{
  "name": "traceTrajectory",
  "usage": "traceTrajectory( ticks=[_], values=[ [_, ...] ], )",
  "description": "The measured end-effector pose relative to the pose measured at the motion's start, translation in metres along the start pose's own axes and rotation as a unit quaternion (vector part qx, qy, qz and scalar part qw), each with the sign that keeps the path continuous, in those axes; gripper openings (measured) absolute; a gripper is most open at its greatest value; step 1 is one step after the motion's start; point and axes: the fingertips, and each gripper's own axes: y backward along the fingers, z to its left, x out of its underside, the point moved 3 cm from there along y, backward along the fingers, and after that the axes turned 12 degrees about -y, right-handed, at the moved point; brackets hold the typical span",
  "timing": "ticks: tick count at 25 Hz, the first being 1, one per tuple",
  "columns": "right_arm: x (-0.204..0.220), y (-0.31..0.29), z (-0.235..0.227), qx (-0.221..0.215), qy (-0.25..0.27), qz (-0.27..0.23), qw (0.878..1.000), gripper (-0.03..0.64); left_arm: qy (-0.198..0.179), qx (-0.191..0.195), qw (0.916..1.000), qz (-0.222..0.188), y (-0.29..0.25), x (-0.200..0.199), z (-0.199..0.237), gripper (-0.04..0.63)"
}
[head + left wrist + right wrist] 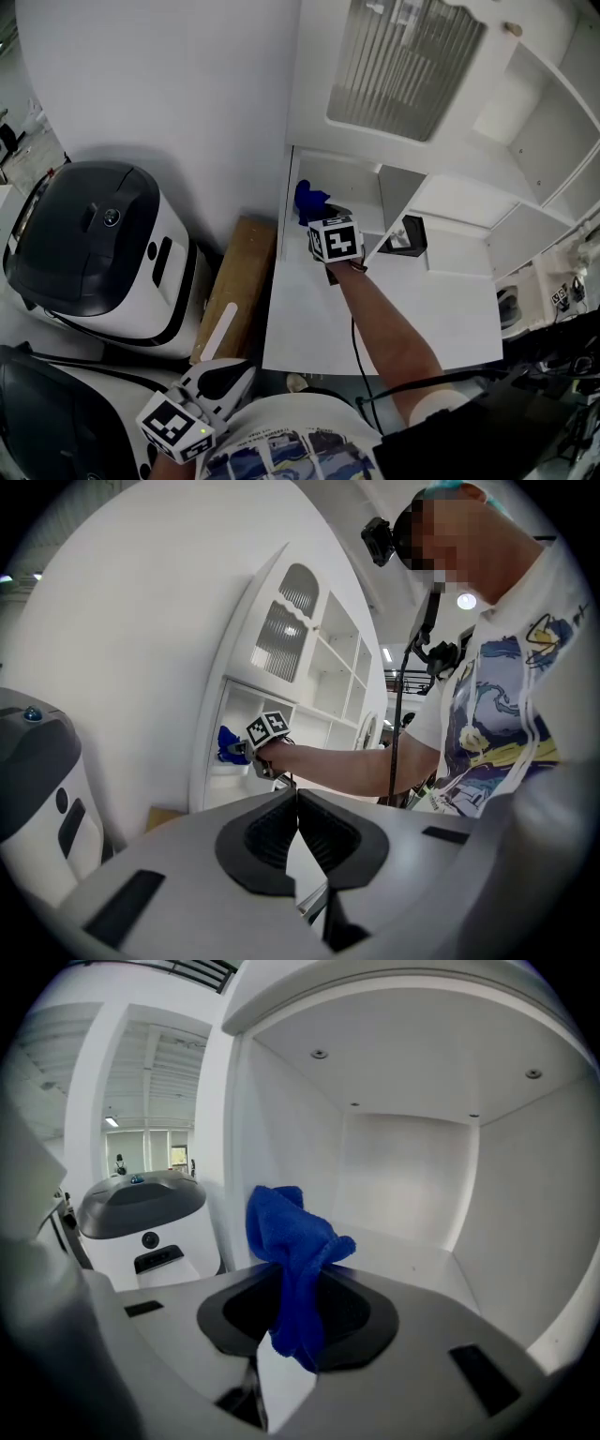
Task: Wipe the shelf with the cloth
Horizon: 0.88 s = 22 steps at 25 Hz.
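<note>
White cabinet panels close round the scene, and the right tool (pixel 298 1309) sits at the mouth of one open compartment. Its jaws are clamped on a blue cloth (pixel 292 1237), which bunches up above them and hangs a short tail below. Just ahead of the tool lies the shelf (pixel 412 1258), a bare white floor with the back wall beyond it and a side wall to the tool's left. The cloth seems held just off that floor rather than pressed to it, though no view settles this. In the head view the right tool (pixel 319 218) is at the compartment's left end, and most of the shelf (pixel 361 202) lies to its right. The left tool (pixel 298 819) hangs low by the person's torso, well apart from the cabinet, jaws together on nothing. Further to the right tool's left, outside the cabinet, stands a grey-topped machine (pixel 94 244). I judge the wipe to be at its start: the cloth is gripped and inside the compartment, but no stroke looks laid yet. Next the tool would need to tip the cloth down onto the shelf and draw it rightward under steady pressure.
</note>
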Motion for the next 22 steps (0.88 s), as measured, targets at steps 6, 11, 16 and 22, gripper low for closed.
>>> traceTrajectory(
  ticks=[6, 11, 16, 22],
  values=[
    [0.019, -0.009, 0.014, -0.021, 0.005, 0.016, 1.000, 0.121, 0.003, 0.000, 1.0000, 0.004, -0.004, 0.001, 0.000, 0.012],
    [0.028, 0.006, -0.022, 0.004, -0.005, 0.009, 1.000, 0.121, 0.000, 0.016, 0.9998, 0.008, -0.016, -0.001, 0.000, 0.012],
    [0.038, 0.029, -0.071, 0.034, -0.027, -0.005, 0.999, 0.121, -0.006, 0.040, 0.9991, 0.016, -0.037, -0.005, -0.006, 0.012],
    [0.053, 0.057, -0.117, 0.063, -0.039, -0.013, 0.997, 0.121, -0.015, 0.073, 0.9969, 0.026, -0.066, -0.012, -0.018, 0.012]
  ],
)
